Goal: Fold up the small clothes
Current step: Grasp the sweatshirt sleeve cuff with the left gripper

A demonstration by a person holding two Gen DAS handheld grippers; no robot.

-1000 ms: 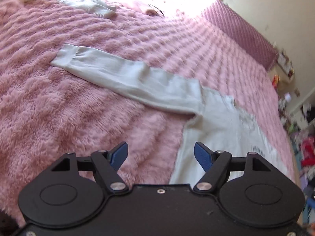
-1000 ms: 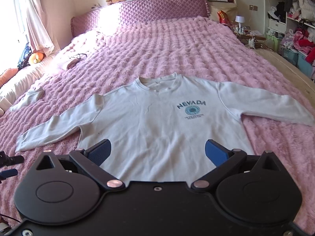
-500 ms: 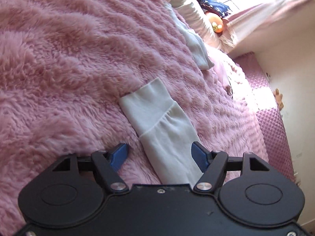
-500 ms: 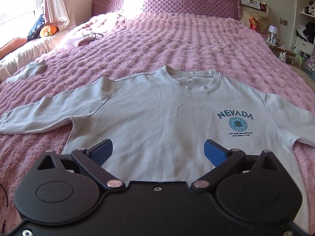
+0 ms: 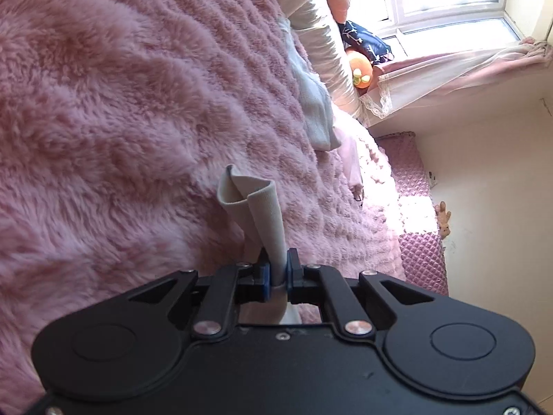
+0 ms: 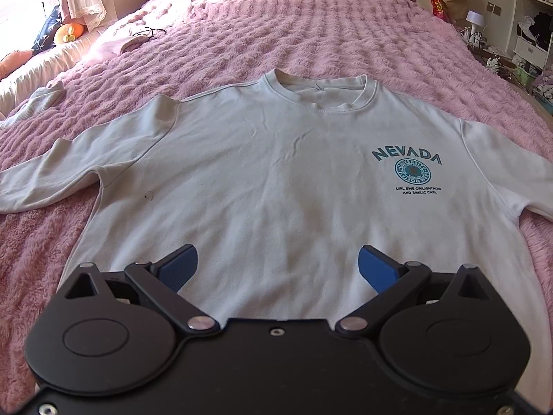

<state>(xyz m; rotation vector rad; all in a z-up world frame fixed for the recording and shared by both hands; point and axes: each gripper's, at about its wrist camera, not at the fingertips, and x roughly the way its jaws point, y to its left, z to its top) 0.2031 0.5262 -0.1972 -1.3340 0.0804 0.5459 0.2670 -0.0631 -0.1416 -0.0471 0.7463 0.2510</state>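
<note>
Left gripper (image 5: 276, 269) now pinching sweatshirt (image 6: 276, 173) cuff (image 5: 254, 204); right gripper (image 6: 278, 266) spread above hem.

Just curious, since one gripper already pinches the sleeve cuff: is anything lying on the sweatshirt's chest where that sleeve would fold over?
Nothing visible. The left gripper is shut on the sleeve cuff, and the sweatshirt lies flat on the pink blanket with its chest bare. The right gripper hovers open above the hem.

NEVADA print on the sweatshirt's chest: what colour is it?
Teal blue-green, lettering above a round seal, on the pale grey-white sweatshirt. Best seen in the right wrist view.
</note>
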